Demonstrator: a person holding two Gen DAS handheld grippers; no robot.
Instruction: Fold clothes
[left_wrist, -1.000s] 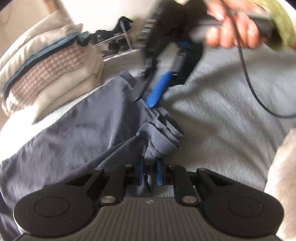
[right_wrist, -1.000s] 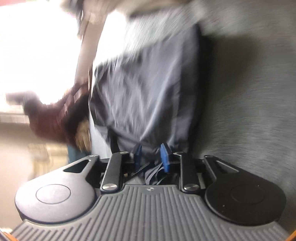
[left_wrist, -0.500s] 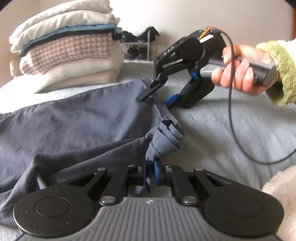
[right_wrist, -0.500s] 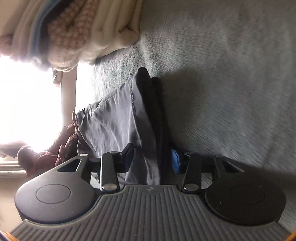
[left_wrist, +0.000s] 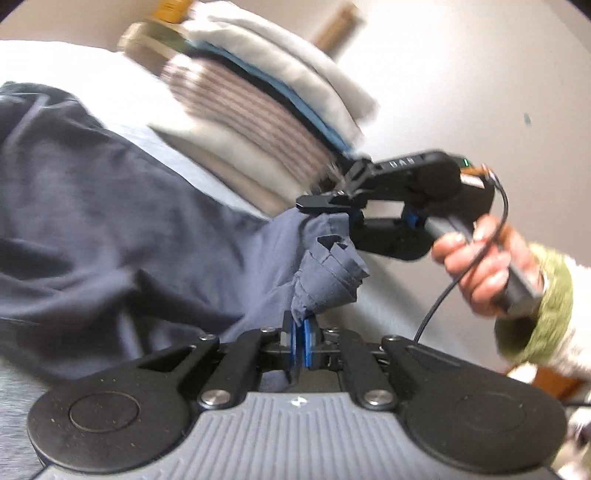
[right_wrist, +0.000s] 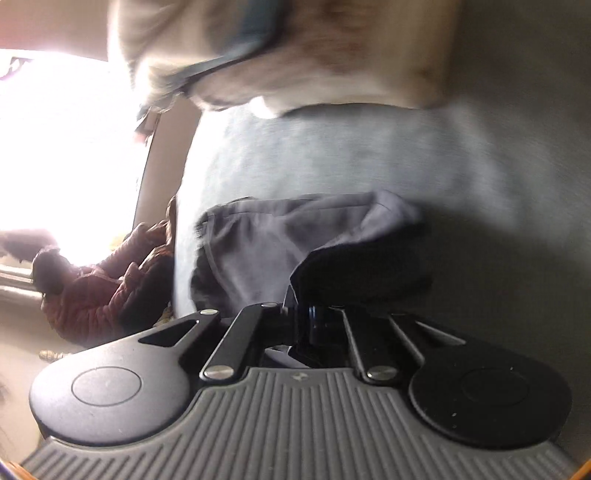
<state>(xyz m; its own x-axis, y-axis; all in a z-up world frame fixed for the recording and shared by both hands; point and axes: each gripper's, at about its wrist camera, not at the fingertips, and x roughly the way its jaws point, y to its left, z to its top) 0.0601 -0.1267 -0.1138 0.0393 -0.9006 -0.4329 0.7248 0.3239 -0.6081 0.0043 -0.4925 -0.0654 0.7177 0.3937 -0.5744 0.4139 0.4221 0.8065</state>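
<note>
A: L gripper (left_wrist: 301, 334): blue pads pressed together on a bunched corner of the navy garment (left_wrist: 110, 221). Bite is small, cloth fans out just above the pads.

B: R gripper (left_wrist: 351, 214)?

A: Seen from the L cam it's clamped on the same edge, close by the L pinch, hand (left_wrist: 480, 269) on the handle. In its own cam the R gripper (right_wrist: 301, 319) has dark cloth wadded right at the tips, so pinching fabric; pads mostly hidden by it.

B: Where's the garment overall?

A: Most of it draped over the grey bed cover (left_wrist: 207, 166), held edge lifted between the two grippers. Garment (right_wrist: 280, 236) looks rumpled in the R view. Can't tell which fold stage this is; frames are blurry.

B: Risks?

A: 1) L bite is shallow and on a wad, not a flat hem. Any tug sideways and I'd expect layers to slip out one at a time, corner drops.
2) Both pinches sit near each other, so the edge btwn them is slack. Rest of the cloth could drag and crease instead of laying flat.
3) Stack of folded clothes (left_wrist: 280, 122) is just behind the R gripper. A swing that way may clip it and topple the pile.
4) Cable (left_wrist: 436, 299) hangs off the R handle near the cloth, snag risk.
</note>
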